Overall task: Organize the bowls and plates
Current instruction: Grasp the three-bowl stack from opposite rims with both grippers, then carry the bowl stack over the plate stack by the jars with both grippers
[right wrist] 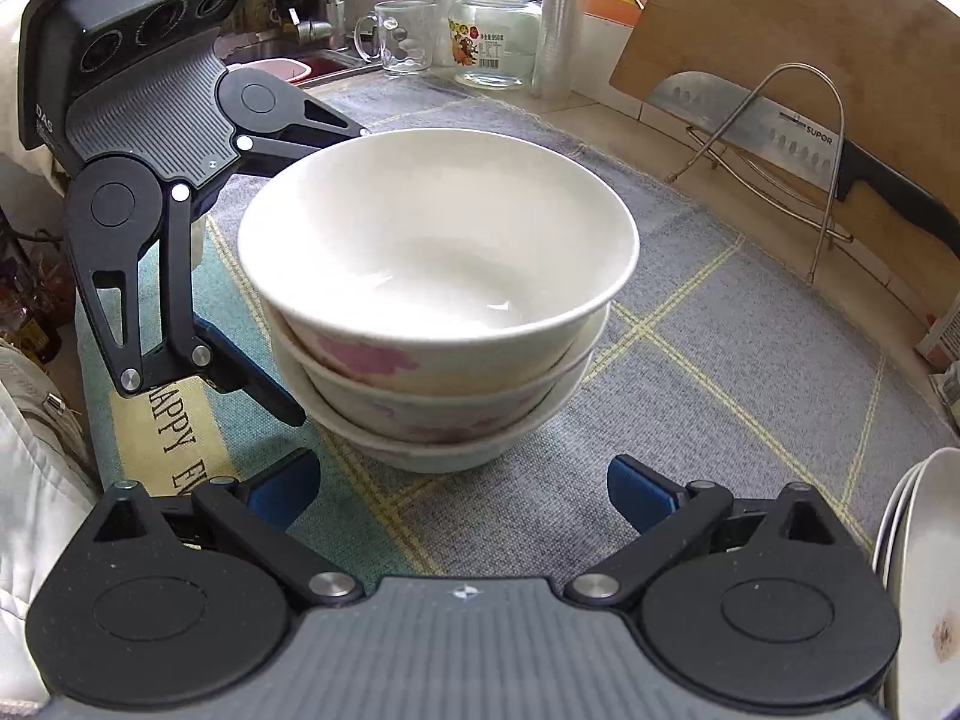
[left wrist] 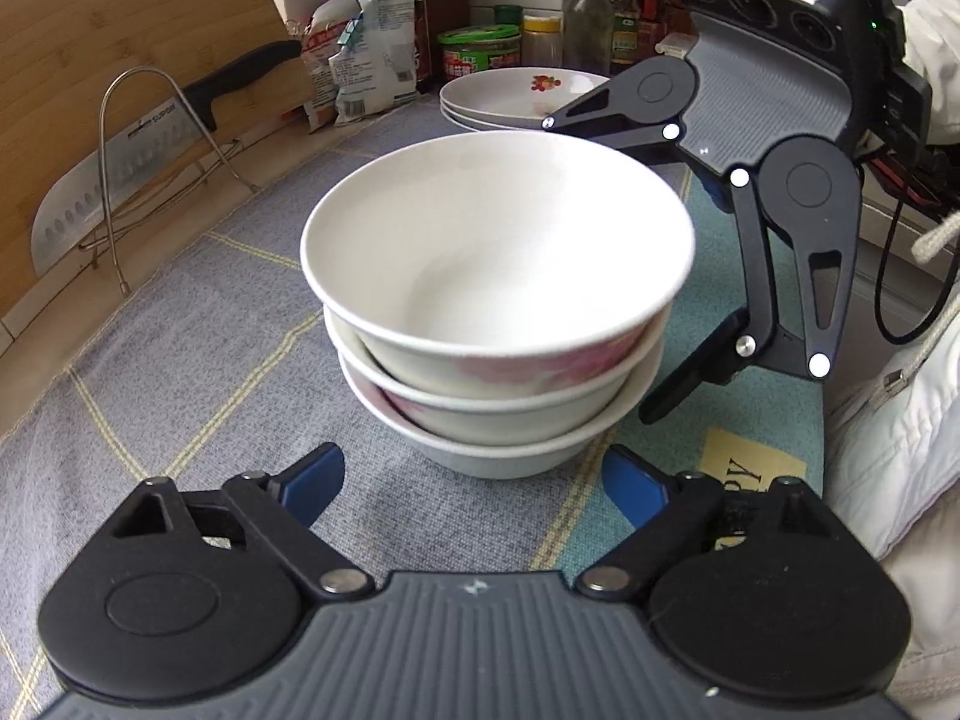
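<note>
Three white bowls with pink flowers sit nested in a stack [left wrist: 498, 276] [right wrist: 438, 264] on a grey-blue checked mat [left wrist: 180, 360]. In the left wrist view my left gripper [left wrist: 474, 483] is open, its blue pads just short of the stack's base with nothing between them. The right gripper [left wrist: 600, 269] reaches in from the right and is open, one finger past the top bowl's far rim, the other low beside the stack. The right wrist view mirrors this: right gripper [right wrist: 462, 492] open before the stack, left gripper [right wrist: 330, 275] astride its left side. Contact with the bowls cannot be told.
A pile of white plates [left wrist: 516, 96] [right wrist: 924, 570] lies behind the bowls. A cleaver on a wire rack [left wrist: 120, 192] leans against a cutting board [left wrist: 120, 30]. Jars, bottles and bags line the back wall. A glass mug [right wrist: 402, 36] and a sink [right wrist: 288, 63] are nearby. A white sleeve [left wrist: 900, 450] is beside the mat.
</note>
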The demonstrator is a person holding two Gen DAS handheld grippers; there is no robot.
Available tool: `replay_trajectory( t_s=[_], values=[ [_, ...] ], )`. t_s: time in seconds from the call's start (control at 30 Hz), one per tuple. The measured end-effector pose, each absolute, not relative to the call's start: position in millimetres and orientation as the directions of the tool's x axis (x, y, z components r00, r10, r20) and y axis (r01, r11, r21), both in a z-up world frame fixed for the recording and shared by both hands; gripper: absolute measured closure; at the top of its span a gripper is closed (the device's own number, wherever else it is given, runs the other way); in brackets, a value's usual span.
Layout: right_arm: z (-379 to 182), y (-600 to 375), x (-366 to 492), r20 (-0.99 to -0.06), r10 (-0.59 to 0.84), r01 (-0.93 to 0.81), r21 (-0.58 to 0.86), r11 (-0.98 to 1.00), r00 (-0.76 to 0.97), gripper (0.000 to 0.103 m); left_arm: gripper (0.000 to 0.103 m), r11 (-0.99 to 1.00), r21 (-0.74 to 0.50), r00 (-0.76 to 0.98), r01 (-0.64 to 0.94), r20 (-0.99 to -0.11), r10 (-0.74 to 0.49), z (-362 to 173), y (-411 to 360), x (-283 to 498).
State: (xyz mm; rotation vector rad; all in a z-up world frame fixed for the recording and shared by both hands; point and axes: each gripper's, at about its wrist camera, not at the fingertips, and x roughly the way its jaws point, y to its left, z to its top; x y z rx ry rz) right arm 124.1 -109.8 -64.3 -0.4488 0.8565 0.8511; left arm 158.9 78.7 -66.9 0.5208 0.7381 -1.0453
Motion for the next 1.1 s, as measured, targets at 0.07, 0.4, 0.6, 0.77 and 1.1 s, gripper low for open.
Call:
replay_trajectory(
  t_s=[0.07, 0.4, 0.6, 0.77, 1.1],
  values=[
    [-62.2, -106.0, 127.4, -0.809, 0.467, -0.815, -0.027, 0.579, 0.358, 0.000, 0.019, 0.390, 0.039, 0.282, 0.920, -0.758, -0.588, -65.7, 75.7, 161.8],
    [-53.3, -101.3, 142.7, -0.812, 0.515, -0.874, 0.013, 0.486, 0.275, 0.013, 0.025, 0.322, 0.011, 0.216, 0.947, -0.762, -0.610, -63.6, 70.6, 165.1],
    [-55.2, -102.8, 145.4, -0.812, 0.534, -0.881, 0.056, 0.470, 0.234, 0.016, 0.026, 0.317, -0.012, 0.194, 0.948, -0.767, -0.611, -62.6, 71.2, 166.7],
    [-56.0, -101.9, 147.9, -0.813, 0.538, -0.884, 0.066, 0.463, 0.221, 0.017, 0.025, 0.308, -0.017, 0.185, 0.951, -0.768, -0.613, -62.6, 71.3, 168.7],
    [-56.7, -101.7, 149.5, -0.815, 0.539, -0.884, 0.073, 0.461, 0.214, 0.016, 0.024, 0.295, -0.017, 0.176, 0.955, -0.770, -0.614, -62.8, 70.8, 170.9]
  ],
)
